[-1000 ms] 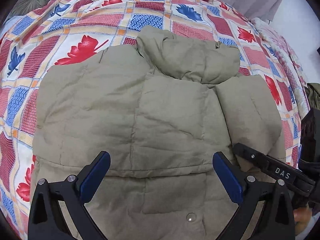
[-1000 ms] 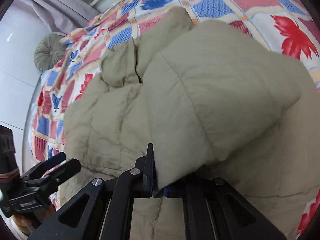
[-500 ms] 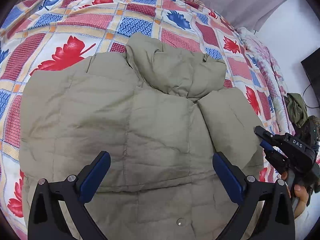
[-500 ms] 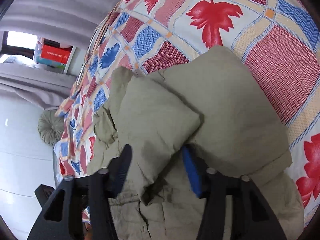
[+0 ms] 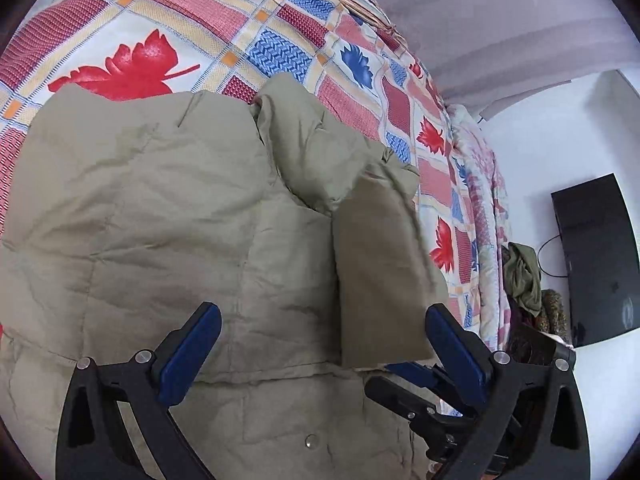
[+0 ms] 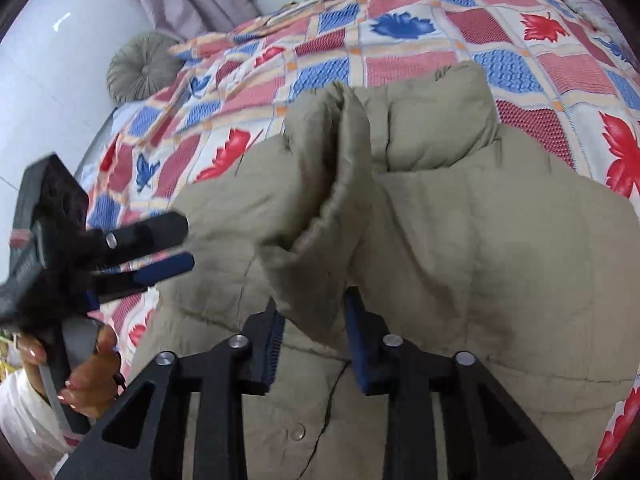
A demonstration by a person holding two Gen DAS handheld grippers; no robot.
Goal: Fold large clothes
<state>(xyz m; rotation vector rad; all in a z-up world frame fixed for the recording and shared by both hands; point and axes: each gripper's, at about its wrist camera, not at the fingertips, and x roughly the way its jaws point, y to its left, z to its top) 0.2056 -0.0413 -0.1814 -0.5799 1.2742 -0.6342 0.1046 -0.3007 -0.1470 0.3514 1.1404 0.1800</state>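
A padded olive jacket (image 5: 160,216) lies spread flat on the bed (image 5: 120,32), collar end away from the cameras. Its quilted fabric is creased, and a metal snap (image 5: 310,440) shows near the hem. The hood (image 6: 432,120) sits bunched at the far end. One sleeve (image 6: 320,200) is folded in over the body, its cuff raised and blurred.

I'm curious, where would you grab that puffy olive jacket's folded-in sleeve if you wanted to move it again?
Probably by the sleeve at its cuff end, coming from the hem side. That end stands proud of the jacket body as a thick lip, already between the right gripper fingers.
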